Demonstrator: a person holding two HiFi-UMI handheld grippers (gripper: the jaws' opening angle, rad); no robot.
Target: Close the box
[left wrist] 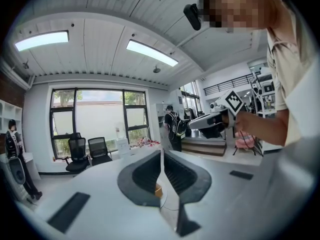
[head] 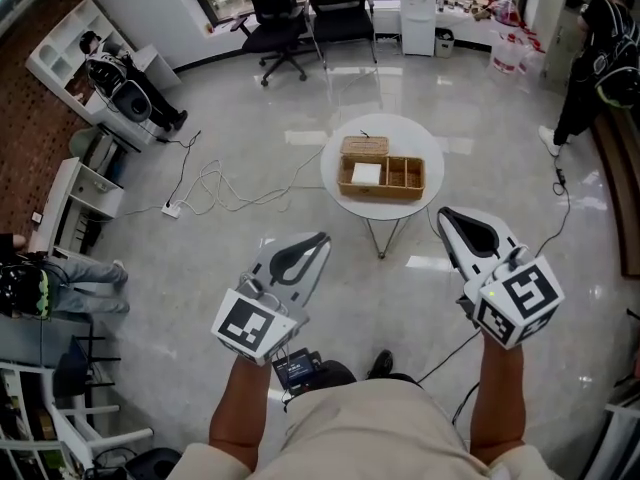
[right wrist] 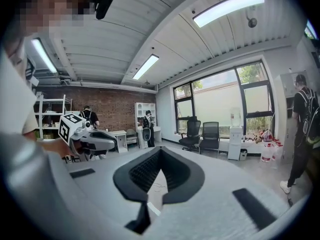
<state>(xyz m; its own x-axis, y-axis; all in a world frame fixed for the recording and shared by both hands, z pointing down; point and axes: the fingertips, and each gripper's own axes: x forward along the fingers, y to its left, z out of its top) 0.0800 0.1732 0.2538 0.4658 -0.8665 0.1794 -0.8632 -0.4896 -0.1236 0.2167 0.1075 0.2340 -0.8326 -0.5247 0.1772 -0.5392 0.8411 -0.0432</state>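
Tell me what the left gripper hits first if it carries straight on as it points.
Nothing near. The left gripper, jaws shut, points over bare floor toward the round table; the wooden box on it looks first in line, though the gripper might pass above it.

Tan woven-cane rectangular box (head: 381, 177) and matching woven lid (head: 364, 146): matt, coarse, ribbed weave. Round white bench (head: 425, 153): smooth top with a soft sheen, on thin metal legs (head: 383, 236). Pale grey polished floor (head: 250, 98): hard and glossy, mirroring the window light in bright patches. Left tool (head: 320, 238) and right tool (head: 443, 213): smooth matt white plastic shells, with matt black ribbed pads (right wrist: 142, 171). Red brick wall (right wrist: 105, 109): rough and dull.
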